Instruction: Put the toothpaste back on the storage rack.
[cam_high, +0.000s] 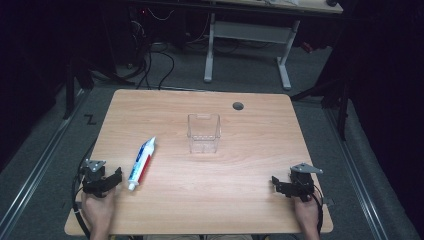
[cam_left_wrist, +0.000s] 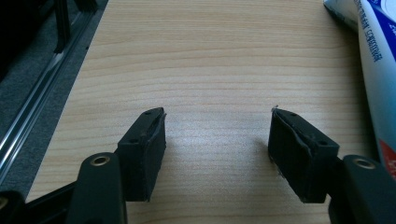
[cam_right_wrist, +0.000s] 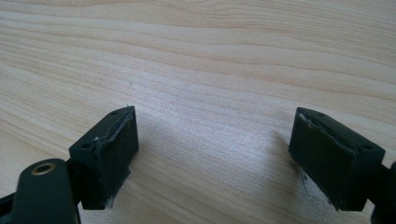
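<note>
Because the left gripper (cam_high: 116, 176) rests at the near left corner of the wooden table (cam_high: 250, 195) with its jaws spread wide and nothing between them, the toothpaste tube (cam_high: 141, 159) lying just to its right looks like the thing to be picked up. The tube lies flat on the wood, its white cap toward the person and its crimped tail pointing away toward the clear plastic container (cam_high: 203, 132), which stands upright near the table's middle, well apart from both grippers. In the left gripper view the tube's (cam_left_wrist: 376, 79) white and blue side runs along the right edge, just beside the right-hand jaw and apart from it.

The right gripper (cam_high: 276, 184) sits at the near right corner, its 2 jaws likewise parted over bare wood, as the right gripper view (cam_right_wrist: 212, 154) confirms.

As for handling, the tube is probably light and soft-walled: it will dent under a hard squeeze, and its glossy skin may slide between the pads. The firmest hold is likely near the shoulder just behind the cap, where the body is stiffest (the flat tail is thin and would flop). Gripping across the narrow width, with the jaws square to the tube's long axis, seems safest. The container looks thin and light, so a nudge could tip it.
</note>
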